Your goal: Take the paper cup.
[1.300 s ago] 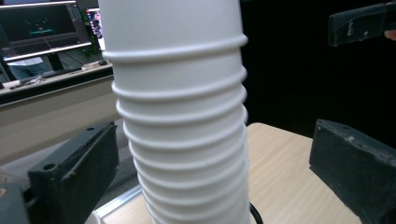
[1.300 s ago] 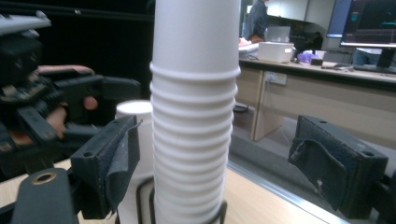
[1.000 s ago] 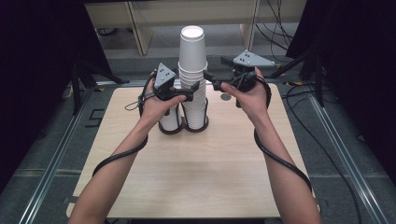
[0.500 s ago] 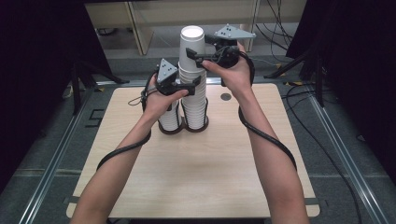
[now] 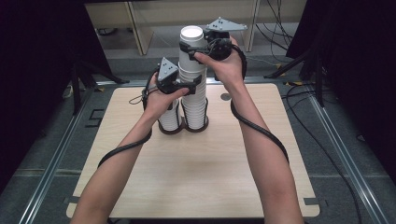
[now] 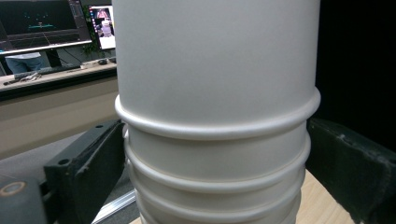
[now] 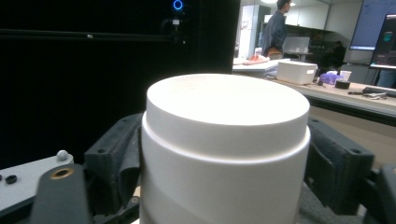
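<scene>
Pulling the top cup [image 5: 191, 38] off the tall stack [image 5: 194, 100] goes best straight up: the right hand-held gripper [image 5: 196, 49] is closed on it, and the left hand-held gripper [image 5: 189, 86], its jaws just closed in, clamps the stack lower down. The stack stands near the table's [image 5: 201, 177] far edge, touching a shorter stack [image 5: 170, 119]; open room lies above and toward the person.

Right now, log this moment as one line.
left tongs: closing round tall cup stack, midway | right tongs: around top cup | short stack: beside it
</scene>
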### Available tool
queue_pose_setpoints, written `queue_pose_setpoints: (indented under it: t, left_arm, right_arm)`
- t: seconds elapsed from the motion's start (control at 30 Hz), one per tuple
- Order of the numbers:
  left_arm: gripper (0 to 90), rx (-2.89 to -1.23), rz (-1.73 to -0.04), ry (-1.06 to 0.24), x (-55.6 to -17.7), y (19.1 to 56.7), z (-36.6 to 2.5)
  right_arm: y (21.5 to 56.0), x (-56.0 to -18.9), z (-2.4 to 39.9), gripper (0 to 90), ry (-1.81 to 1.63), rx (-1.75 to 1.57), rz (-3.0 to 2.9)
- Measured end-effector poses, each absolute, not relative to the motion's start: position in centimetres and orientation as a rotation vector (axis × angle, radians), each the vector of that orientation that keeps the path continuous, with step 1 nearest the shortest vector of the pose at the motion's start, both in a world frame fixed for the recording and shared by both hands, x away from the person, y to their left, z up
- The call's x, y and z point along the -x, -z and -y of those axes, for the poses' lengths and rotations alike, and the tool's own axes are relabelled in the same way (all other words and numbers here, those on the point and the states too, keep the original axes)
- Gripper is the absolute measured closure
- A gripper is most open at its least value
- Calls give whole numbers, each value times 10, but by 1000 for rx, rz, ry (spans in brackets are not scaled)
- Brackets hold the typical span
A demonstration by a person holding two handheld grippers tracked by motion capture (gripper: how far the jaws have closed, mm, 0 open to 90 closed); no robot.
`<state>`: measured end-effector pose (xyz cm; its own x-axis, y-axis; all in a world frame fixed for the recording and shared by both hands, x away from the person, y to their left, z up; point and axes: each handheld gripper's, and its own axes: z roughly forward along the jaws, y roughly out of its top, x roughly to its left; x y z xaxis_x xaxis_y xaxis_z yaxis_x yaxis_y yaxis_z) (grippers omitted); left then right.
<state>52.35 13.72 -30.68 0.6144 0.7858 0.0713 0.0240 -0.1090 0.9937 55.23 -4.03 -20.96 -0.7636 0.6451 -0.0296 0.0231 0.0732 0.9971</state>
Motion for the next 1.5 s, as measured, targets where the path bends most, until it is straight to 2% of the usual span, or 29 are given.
queue_pose_setpoints:
  t: [0.87,1.5]
  left_arm:
    - [60,-1566,-707,-738,-523,307,-138]
    - [60,-1572,-706,-738,-523,307,-138]
  right_arm:
    - [189,-548,44,250,-1811,-657,-1813]
    - [188,-544,46,252,-1861,-620,-1725]
